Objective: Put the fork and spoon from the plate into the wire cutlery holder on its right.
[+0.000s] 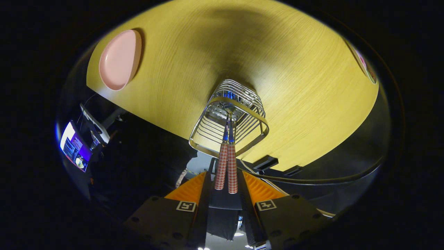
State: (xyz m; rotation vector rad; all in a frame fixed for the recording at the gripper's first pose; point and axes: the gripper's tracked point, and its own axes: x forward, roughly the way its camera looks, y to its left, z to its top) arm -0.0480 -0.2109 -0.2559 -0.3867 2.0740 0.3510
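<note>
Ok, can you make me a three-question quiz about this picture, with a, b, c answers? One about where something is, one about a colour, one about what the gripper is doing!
1. Where do the two checked handles point?
a) Into the wire cutlery holder
b) Onto the plate
c) Off the table

2. What colour is the plate?
a) Blue
b) Pink
c) Green

3. What is the gripper doing?
a) Wide open, holding nothing
b) Squeezing the plate
c) Pinching the two handles together

Answers:
1 a: their far ends sit inside the holder's wire basket.
2 b: it is pale pink on the yellow table.
3 c: both fingers close in on the handles between them.
</note>
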